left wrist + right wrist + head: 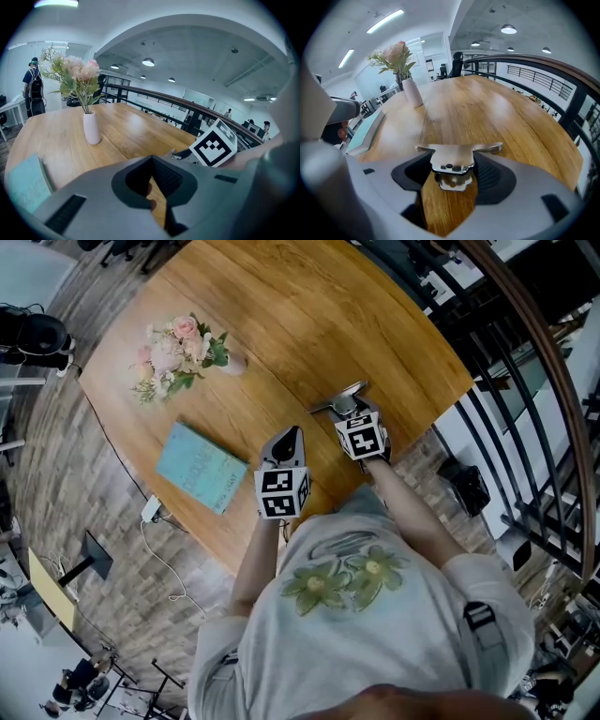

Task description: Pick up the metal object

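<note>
Wooden table (309, 315), broad and curved, fills the room's middle beside a dark railing (525, 343). A teal book (200, 468) lies flat near the person's edge, and a white vase of flowers (91, 126) stands well beyond it. The left gripper (152, 161) hovers over the table near the book, its jaws brought together at the tips with nothing between them. Just beside it, the right gripper (453, 165) is clamped on the metal object (457, 152), a flat T-shaped bracket gripped by its narrow stem, crossbar jutting past the jaws over the wood near the railing side.
</note>
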`<state>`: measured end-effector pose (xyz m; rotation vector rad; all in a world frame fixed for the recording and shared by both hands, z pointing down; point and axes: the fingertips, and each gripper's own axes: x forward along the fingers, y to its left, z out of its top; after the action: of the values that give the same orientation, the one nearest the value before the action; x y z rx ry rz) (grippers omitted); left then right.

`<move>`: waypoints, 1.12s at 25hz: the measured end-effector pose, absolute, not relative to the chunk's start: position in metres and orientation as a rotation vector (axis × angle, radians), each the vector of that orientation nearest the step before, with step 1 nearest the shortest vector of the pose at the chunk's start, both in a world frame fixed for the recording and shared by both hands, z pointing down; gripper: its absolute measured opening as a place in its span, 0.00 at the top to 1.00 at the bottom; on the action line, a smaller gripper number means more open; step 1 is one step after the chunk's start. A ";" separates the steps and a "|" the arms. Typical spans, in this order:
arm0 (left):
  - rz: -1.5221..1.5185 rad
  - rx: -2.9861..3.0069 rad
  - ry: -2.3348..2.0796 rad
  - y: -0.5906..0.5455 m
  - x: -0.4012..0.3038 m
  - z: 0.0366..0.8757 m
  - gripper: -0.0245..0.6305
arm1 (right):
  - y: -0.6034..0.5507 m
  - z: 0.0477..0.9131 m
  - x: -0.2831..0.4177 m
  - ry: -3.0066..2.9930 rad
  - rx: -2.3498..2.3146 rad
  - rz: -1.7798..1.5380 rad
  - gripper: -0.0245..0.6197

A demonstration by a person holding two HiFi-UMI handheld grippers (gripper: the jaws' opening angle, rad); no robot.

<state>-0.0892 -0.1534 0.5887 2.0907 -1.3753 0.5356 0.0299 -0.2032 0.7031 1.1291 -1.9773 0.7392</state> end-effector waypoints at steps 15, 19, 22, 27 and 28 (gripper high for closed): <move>0.509 2.095 -1.417 -0.153 -0.093 0.579 0.94 | -0.195 0.677 0.032 -2.010 1.068 0.711 0.52; 0.501 2.098 -1.429 -0.152 -0.094 0.577 0.94 | -0.194 0.670 0.034 -2.024 1.076 0.704 0.52; 0.496 2.103 -1.436 -0.151 -0.095 0.573 0.94 | -0.192 0.664 0.035 -2.035 1.078 0.696 0.52; 0.473 2.105 -1.456 -0.152 -0.099 0.566 0.94 | -0.193 0.647 0.034 -2.065 1.077 0.671 0.52; 0.469 2.107 -1.460 -0.153 -0.100 0.565 0.94 | -0.193 0.644 0.035 -2.069 1.077 0.666 0.52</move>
<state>-0.1002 -0.1527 0.5647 2.1066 -1.4603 0.4693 0.0346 -0.1927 0.6439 1.0774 -2.0690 0.6658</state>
